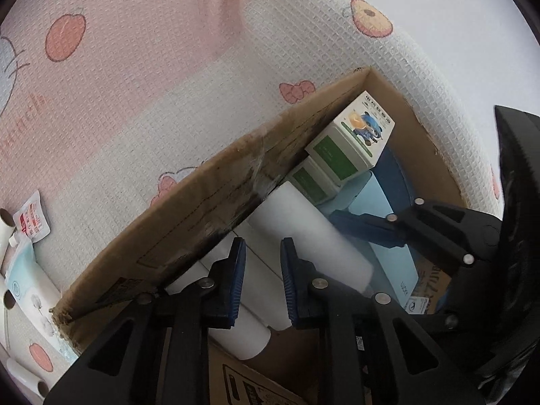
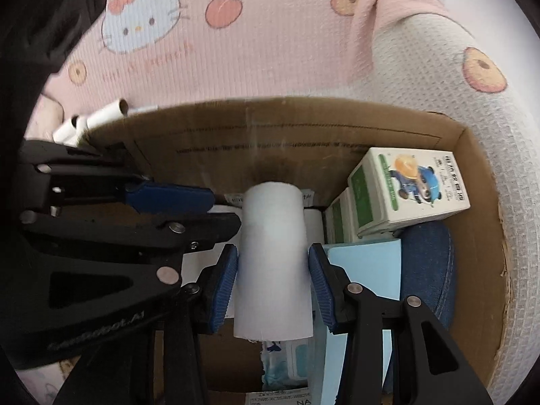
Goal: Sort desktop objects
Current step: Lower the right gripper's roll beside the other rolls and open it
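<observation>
Right wrist view: we see, spread under everything, a pink and white waffle-weave blanket printed with peaches and cartoon cats (image 2: 236, 54).
Box: we see a brown open-topped cardboard box (image 2: 479, 222) resting on that blanket, already partly filled.
Packed so far: we count a dark blue denim bundle (image 2: 428, 263), a pale blue flat carton (image 2: 364, 263) and white and green printed cartons with a cartoon panda (image 2: 411, 185), all lying inside.
Roll in hand: we find a white paper roll (image 2: 273, 263) low inside the box, over the other contents, near the far wall.
Right gripper (image 2: 273, 280): its blue pads press the roll from both sides, so we read it as clamped on the roll.
Left gripper (image 1: 263, 276): its jaws stand apart with only a narrow gap and nothing between them, beside the roll inside the box.
Left to sort: in the left wrist view, outside the box, we see small white paper tubes (image 1: 6, 233), a red and white spouted pouch (image 1: 32, 222) and a pale blue soft pack (image 1: 23, 276) on the blanket.
Progress: we judge the sorting well underway, with this roll about to be set down and several items left.
</observation>
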`<control>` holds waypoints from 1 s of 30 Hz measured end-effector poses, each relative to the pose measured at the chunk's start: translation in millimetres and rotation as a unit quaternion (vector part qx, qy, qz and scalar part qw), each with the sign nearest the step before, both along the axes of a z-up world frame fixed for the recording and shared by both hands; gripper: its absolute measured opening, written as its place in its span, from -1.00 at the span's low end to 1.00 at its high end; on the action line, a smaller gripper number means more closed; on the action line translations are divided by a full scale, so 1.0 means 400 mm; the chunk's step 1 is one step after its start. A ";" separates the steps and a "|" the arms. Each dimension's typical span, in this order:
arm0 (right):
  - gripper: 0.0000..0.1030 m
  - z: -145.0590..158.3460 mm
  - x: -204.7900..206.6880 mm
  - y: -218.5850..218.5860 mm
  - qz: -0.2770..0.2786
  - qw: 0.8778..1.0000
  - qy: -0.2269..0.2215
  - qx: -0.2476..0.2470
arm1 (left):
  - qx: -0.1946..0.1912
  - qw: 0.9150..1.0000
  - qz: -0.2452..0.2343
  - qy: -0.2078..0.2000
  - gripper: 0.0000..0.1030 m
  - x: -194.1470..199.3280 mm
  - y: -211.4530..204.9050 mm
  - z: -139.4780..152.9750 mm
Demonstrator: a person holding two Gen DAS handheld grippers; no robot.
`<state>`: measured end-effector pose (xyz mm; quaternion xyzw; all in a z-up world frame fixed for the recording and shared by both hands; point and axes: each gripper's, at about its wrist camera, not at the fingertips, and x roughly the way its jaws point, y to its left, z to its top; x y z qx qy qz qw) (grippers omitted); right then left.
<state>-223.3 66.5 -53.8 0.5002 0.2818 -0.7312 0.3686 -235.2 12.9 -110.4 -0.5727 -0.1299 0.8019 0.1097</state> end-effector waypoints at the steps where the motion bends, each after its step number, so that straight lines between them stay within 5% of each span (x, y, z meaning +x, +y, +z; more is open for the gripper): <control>1: -0.22 -0.003 -0.002 -0.003 0.001 1.000 0.001 0.000 | 0.000 1.000 0.000 -0.001 -0.55 -0.002 0.000 -0.002; 16: -0.21 -0.032 0.001 -0.009 0.039 0.999 -0.032 -0.001 | -0.009 1.000 0.000 -0.027 -0.49 -0.020 0.012 -0.015; 22: -0.22 -0.048 -0.010 -0.017 0.049 0.998 -0.032 -0.020 | 0.006 0.999 0.011 -0.033 -0.21 -0.030 0.003 -0.007; 30: -0.22 -0.061 -0.029 -0.050 0.064 0.997 -0.034 -0.017 | -0.002 1.000 0.011 -0.028 -0.20 -0.041 0.011 -0.014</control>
